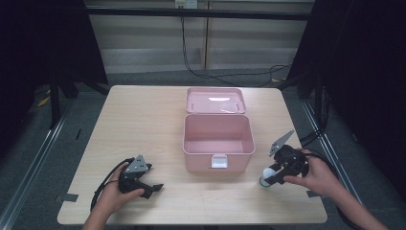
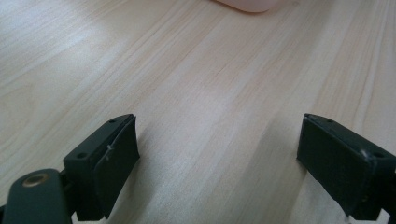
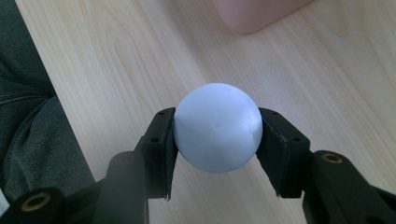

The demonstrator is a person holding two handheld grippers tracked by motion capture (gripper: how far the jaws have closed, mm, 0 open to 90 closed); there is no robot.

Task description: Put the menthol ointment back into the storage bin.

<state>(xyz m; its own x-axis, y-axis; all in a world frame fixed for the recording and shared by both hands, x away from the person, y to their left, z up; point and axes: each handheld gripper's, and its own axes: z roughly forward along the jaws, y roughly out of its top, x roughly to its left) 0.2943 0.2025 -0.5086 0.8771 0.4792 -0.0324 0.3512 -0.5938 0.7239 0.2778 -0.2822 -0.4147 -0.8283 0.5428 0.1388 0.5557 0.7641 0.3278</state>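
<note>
Meanwhile, near the surface's (image 1: pixel 143 110) front right corner, the right gripper (image 1: pixel 274 177) has its jaws closed on a white ball (image 3: pixel 217 127), held just right of the open pink box (image 1: pixel 218 141). Toward the front left corner, the left gripper (image 1: pixel 152 187) rests with jaws spread wide, holding nothing.

a pale wooden desk (image 1: pixel 143 120) carries an open pink box (image 1: pixel 218 141) with its lid (image 1: pixel 215 99) tipped back, and black cables (image 1: pixel 225 76), perhaps power leads, trail across the floor behind.
</note>
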